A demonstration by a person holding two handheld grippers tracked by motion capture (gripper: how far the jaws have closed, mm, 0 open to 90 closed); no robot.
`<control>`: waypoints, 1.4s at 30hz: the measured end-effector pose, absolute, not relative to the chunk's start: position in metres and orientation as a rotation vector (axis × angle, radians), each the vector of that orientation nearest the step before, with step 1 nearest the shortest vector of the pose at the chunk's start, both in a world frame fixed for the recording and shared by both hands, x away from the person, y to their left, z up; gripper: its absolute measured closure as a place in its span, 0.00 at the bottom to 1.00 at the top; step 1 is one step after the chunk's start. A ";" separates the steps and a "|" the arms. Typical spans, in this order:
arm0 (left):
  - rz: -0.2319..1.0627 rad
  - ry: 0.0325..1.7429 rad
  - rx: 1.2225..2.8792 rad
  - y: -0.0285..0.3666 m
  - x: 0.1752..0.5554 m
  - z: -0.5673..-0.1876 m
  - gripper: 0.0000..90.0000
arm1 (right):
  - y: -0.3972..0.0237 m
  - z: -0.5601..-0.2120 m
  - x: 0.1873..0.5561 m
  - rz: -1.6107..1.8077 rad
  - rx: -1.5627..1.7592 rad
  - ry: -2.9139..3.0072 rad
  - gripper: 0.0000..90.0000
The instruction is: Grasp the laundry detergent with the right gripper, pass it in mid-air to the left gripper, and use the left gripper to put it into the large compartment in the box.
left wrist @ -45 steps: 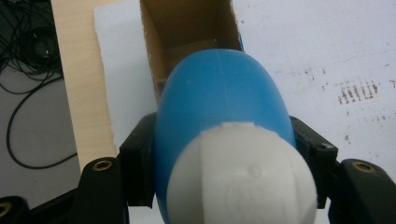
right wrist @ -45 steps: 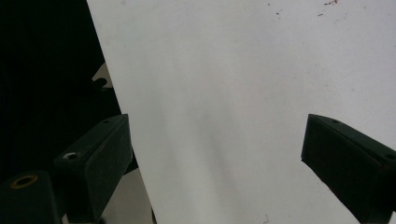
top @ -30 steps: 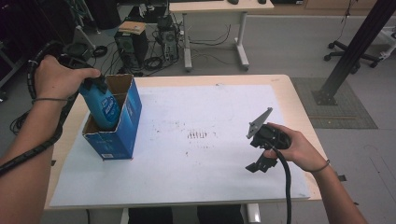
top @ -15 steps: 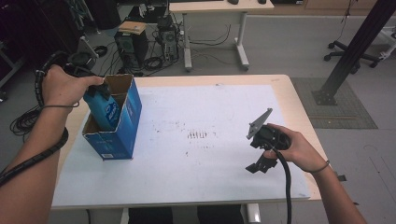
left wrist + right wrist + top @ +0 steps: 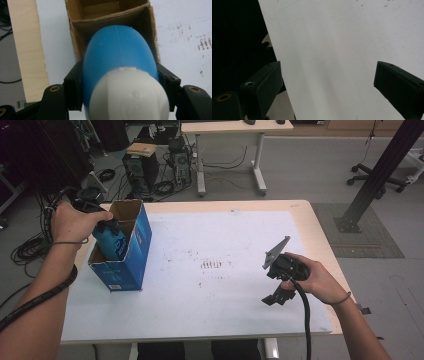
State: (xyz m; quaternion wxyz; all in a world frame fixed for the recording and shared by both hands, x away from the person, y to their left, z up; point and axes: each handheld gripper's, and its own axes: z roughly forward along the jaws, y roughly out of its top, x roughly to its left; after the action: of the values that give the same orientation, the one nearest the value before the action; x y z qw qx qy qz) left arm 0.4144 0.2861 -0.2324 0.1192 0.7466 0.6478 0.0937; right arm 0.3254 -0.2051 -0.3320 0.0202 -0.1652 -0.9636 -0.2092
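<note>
White paper [image 5: 210,285] covers most of the wooden table [image 5: 320,245], and a thin strip of wood shows along its right and far edges. Close to the person, the near part of the paper has lots of open room, with just a few small dark marks in the middle.

On the right side, near the paper's edge, the right hand [image 5: 312,277] rests low over the table and holds the right gripper [image 5: 277,297]. Its black jaws are spread wide apart with nothing between them, and in the right gripper view they hang over plain white paper near the table's edge.

Farther back on the left, the left hand [image 5: 75,222] is raised over a blue cardboard box [image 5: 127,255]. The box stands upright near the left edge of the paper with its top open. The left gripper [image 5: 120,82] points down and pinches a blue bottle [image 5: 117,57] from both sides. The bottle is smooth and round with a white cap [image 5: 130,97] facing the camera. Its lower end sits inside the open box, close to the brown inner walls.
</note>
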 end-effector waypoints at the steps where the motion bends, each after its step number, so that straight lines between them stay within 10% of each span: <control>1: 0.274 1.894 2.183 0.286 0.414 -0.232 0.42 | -0.205 -0.332 0.325 -0.649 -0.512 -2.989 0.09; 42: 0.288 1.912 2.204 0.279 0.416 -0.281 0.42 | -0.206 -0.332 0.325 -0.638 -0.517 -2.990 0.09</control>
State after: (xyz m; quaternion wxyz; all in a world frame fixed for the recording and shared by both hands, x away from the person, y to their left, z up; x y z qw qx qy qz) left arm 0.4157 0.2794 -0.2805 0.1047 0.7475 0.6486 0.0976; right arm 0.3245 -0.2055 -0.3318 0.0202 -0.1668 -0.9641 -0.2058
